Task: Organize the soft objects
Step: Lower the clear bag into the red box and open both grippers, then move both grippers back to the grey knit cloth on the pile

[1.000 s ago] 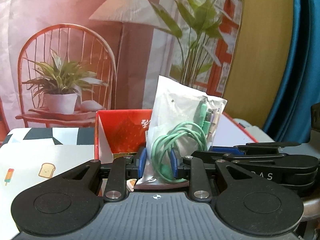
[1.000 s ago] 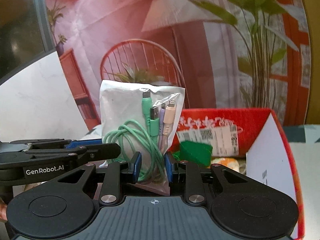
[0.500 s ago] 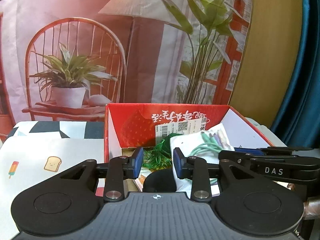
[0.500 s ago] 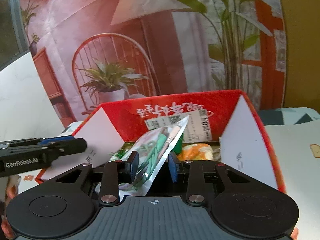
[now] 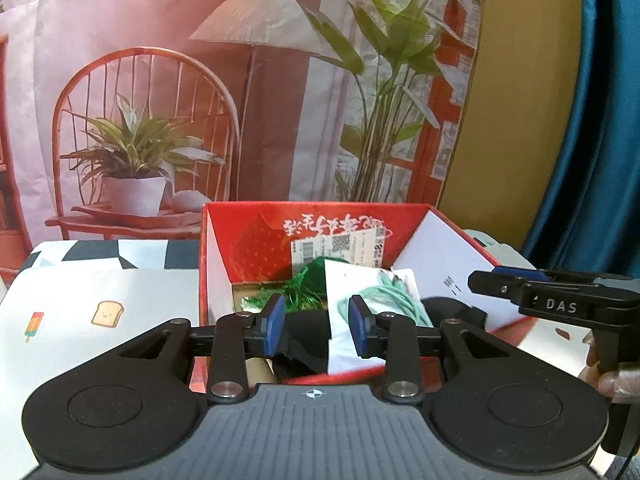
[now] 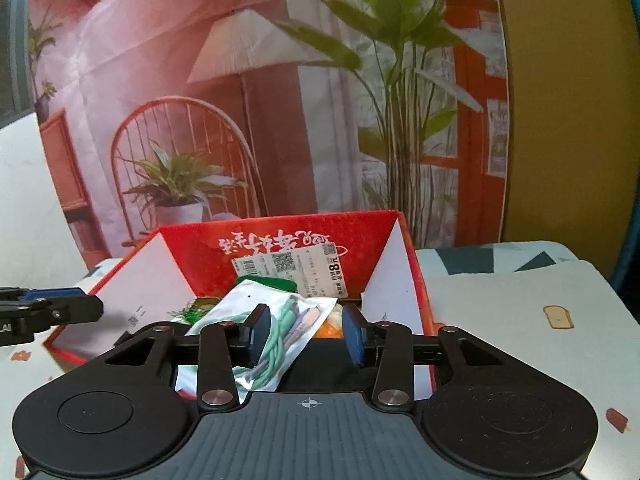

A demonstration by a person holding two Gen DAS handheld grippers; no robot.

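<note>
inside the red box (image 6: pixel 280 240), a cable bag (image 6: pixel 276 332) lies at its 6 o'clock edge as both the left gripper (image 5: pixel 316 324) and right gripper (image 6: pixel 306 334), jaws just opening, stand released; best backed straight out without snagging plastic.

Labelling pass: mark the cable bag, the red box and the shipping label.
cable bag (image 6: pixel 280 332), right wrist view, on the green cable coil inside the clear pouch
red box (image 6: pixel 280 232), right wrist view, on the red back wall
shipping label (image 6: pixel 296 268), right wrist view, on the white paper below the QR code
</note>
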